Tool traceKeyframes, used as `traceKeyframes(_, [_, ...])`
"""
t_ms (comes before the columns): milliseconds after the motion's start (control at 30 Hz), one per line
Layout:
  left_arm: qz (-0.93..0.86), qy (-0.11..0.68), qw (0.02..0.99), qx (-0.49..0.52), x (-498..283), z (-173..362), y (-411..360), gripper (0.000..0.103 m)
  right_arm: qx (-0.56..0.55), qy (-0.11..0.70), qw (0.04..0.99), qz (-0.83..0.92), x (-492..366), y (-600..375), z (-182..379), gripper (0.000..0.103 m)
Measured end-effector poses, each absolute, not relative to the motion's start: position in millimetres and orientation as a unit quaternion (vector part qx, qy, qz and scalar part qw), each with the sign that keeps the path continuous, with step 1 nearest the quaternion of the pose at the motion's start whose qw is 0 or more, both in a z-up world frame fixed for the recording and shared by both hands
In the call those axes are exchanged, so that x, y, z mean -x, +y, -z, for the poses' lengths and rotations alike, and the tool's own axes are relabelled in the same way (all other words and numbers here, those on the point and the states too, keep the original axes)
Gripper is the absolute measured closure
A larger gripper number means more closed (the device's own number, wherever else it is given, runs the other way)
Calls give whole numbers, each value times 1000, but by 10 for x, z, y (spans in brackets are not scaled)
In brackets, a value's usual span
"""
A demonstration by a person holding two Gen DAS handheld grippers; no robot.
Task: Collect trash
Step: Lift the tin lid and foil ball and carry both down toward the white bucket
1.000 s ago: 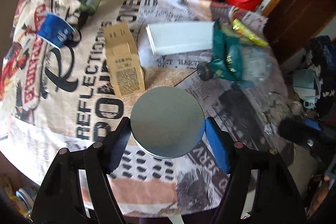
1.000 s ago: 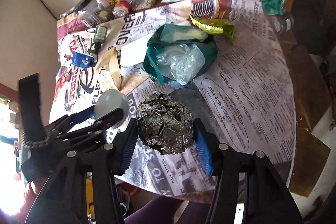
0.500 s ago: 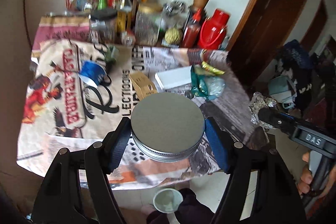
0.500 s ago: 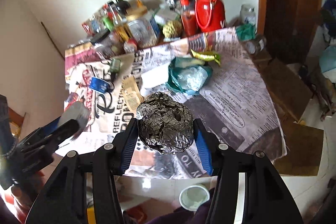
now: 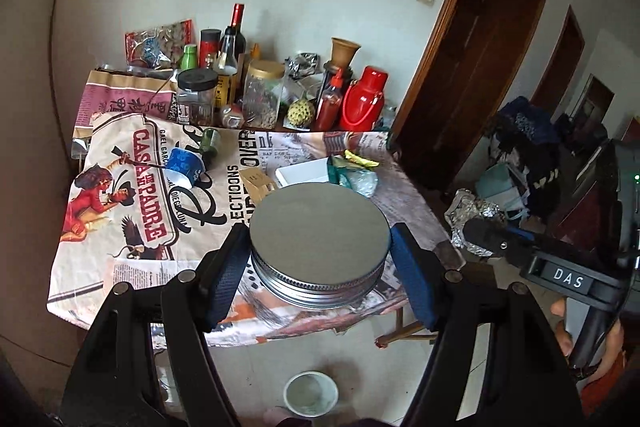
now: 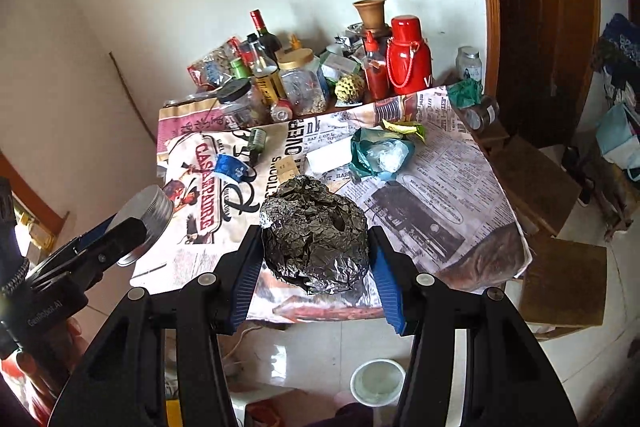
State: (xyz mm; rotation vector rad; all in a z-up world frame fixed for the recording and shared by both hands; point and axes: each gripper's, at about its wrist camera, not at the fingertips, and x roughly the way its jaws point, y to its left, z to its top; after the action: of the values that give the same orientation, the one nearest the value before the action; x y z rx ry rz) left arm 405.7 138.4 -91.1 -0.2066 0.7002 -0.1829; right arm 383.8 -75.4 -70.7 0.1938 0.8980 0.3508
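Pale walls fill the upper half of both views, and below them a table (image 5: 132,227) draped in a printed cloth (image 6: 448,187) runs toward a dark wooden door (image 5: 480,67) at the right. Along the cloth's far edge, against the wall, stand crowded bottles and jars, among them a red flask (image 6: 408,57) and a gold-lidded jar (image 5: 262,95). Mid-cloth lie a blue cup (image 5: 183,165) on its side, a white box (image 5: 306,174) and a teal bag (image 6: 378,153), with bare cloth toward the right edge in the right view. The cloth's near edge hangs over pale floor tiles, where a white cup (image 6: 378,381) stands at the bottom centre of each view, below the grippers. In the left view, the left gripper (image 5: 320,259) clamps a round metal lid (image 5: 320,227) by its threaded rim, both blue pads pressing its sides, centre frame over the table's near edge. In the right view, the right gripper (image 6: 314,267) squeezes a crumpled foil ball (image 6: 314,235) between its pads, also above the near edge. Each gripper shows in the other's view at the frame's side, well apart, with open floor between and below them. Brown boxes (image 6: 560,283) crowd the floor beside the table's right edge, and piled clothes (image 5: 528,143) fill the right of the left view.
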Motion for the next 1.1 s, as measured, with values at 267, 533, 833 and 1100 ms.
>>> traceKeyframes(267, [69,330,936,98,-3512,818,1082,33,-84,414,885,-196,-3457,-956,633,54])
traceKeyframes(533, [40,341,932,112,-2859,895,509,33,-61,416,876,-234,-2896,-1384,632,54])
traceKeyframes(833, [29,388,912,128,-2307,1245,18,33,-42,451,856,-249,-2493,-1621,939,54])
traceKeyframes(1100, [13,454,880,138,-2200,1855,13,33,-32,506,827,-243,-2407,-1573,1519,54])
